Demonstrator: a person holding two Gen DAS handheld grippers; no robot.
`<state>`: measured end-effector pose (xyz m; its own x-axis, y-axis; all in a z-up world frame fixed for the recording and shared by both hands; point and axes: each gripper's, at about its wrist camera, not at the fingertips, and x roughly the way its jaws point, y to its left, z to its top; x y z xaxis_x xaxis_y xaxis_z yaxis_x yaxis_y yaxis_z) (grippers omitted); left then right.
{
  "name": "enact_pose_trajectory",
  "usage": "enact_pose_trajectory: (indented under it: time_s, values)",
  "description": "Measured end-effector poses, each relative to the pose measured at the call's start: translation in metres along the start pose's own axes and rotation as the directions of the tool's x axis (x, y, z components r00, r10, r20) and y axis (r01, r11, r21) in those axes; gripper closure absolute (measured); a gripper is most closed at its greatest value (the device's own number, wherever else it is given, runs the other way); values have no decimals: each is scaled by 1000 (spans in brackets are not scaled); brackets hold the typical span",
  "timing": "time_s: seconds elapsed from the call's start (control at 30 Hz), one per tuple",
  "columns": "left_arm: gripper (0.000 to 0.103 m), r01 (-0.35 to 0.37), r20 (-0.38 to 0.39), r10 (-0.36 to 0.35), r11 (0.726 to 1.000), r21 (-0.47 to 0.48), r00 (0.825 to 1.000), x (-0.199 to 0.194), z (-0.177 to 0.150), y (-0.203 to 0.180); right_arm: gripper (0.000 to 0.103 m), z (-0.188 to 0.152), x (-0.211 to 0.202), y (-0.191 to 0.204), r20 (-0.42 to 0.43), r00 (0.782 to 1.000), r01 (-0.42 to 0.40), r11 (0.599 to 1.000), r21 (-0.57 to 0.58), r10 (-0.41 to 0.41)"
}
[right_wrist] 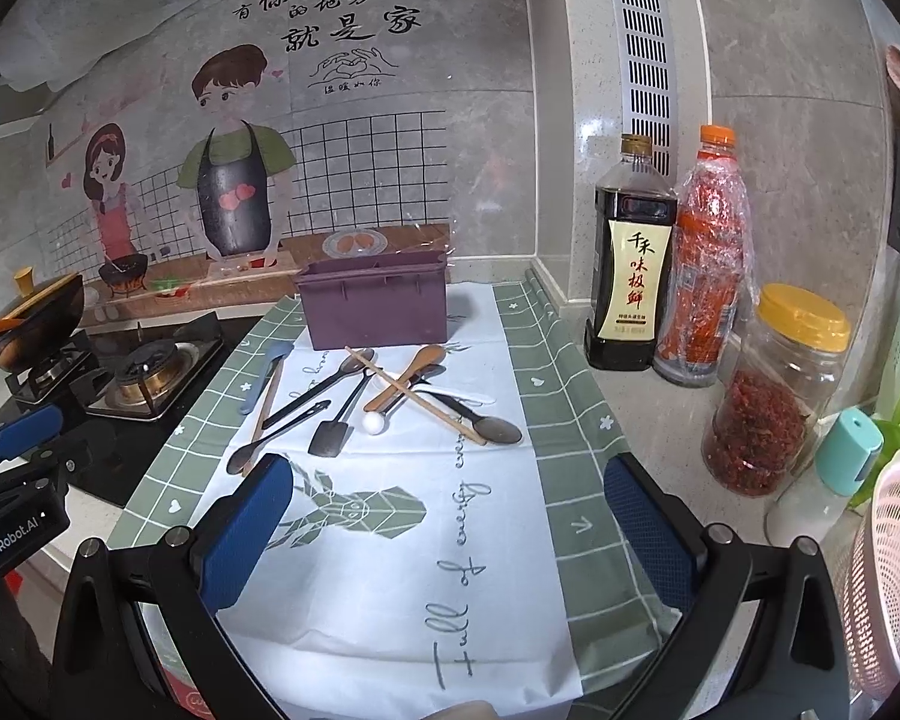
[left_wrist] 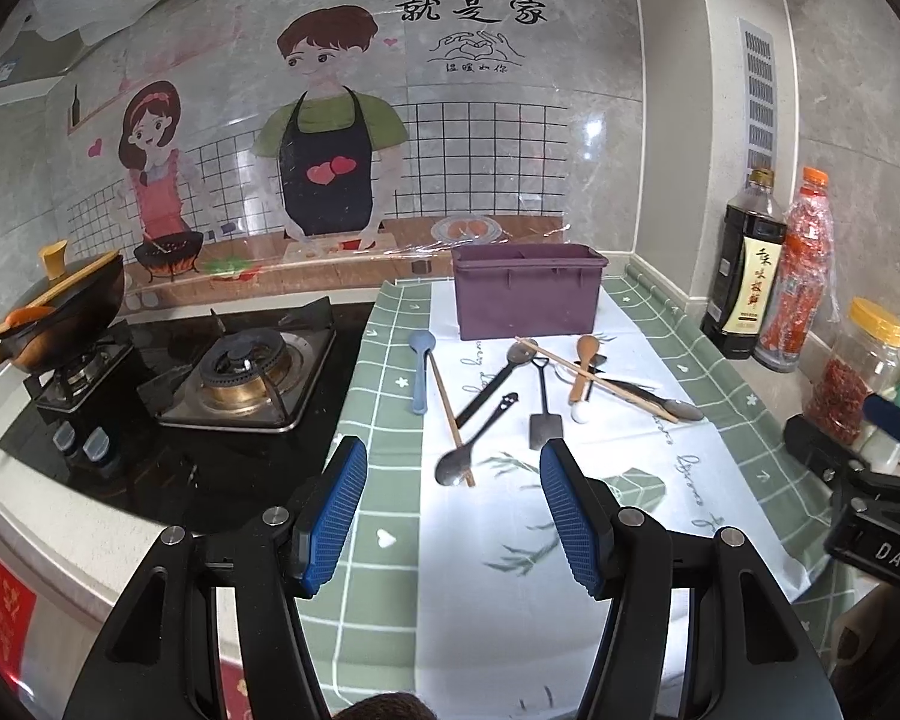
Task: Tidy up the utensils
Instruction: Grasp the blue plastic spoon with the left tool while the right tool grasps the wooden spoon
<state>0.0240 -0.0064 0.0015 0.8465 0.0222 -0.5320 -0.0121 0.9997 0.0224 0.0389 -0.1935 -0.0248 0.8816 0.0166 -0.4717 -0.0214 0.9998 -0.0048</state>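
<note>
Left wrist view puts your left gripper [left_wrist: 453,468] low over the near part of the green-and-white checked cloth [left_wrist: 390,312], its blue ribbed fingers [left_wrist: 342,480] spread wide with nothing between them. Your right gripper [right_wrist: 444,504] hangs the same way in its own view, blue pads far apart and empty, above the printed white middle of the cloth.

The utensils you have to sort lie loose in a scatter on that white panel, just in front of the purple rectangular plastic bin [left_wrist: 528,294], which stands upright at the back of the cloth against the wall.

At the left of the scatter a pale blue plastic spoon [left_wrist: 420,372] lies lengthwise, bowl toward the bin, with a brown wooden chopstick [left_wrist: 447,408] just beside it. That chopstick runs toward you and crosses the bowl of a dark metal spoon with a cut-out handle [left_wrist: 477,441].

Farther in, a black-handled spoon [left_wrist: 495,381] lies slanted, and a small black shovel-shaped scoop [left_wrist: 543,405] points its blade toward you.

At the right, a short wooden spoon [left_wrist: 583,366] leans across a second, lighter chopstick [left_wrist: 594,378], with a small white ball-ended piece [left_wrist: 580,414] at its near end. A large dark metal spoon [left_wrist: 672,405] lies outermost, bowl to the right.
</note>
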Motion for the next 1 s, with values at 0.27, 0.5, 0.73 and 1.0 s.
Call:
enact_pose_trajectory:
  time_s: [0.27,0.5,0.73,1.0]
  values:
    - [42,44,-4,-44,999,-18,999,46,46,11,0,37,35,0,65,997,52,998,-36,-50]
    - [42,196,-72,-195,980,14,978,103,110,10,0,80,108,-3,-36,999,-1,998,-59,-1]
    - [42,232,-128,-231,973,-8,965,173,158,40,0,97,190,-4,-185,983,-16,1000,-14,13]
    - [42,215,-215,-234,970,-110,948,262,140,103,39,89,288,17,-369,929,16,997,75,12]
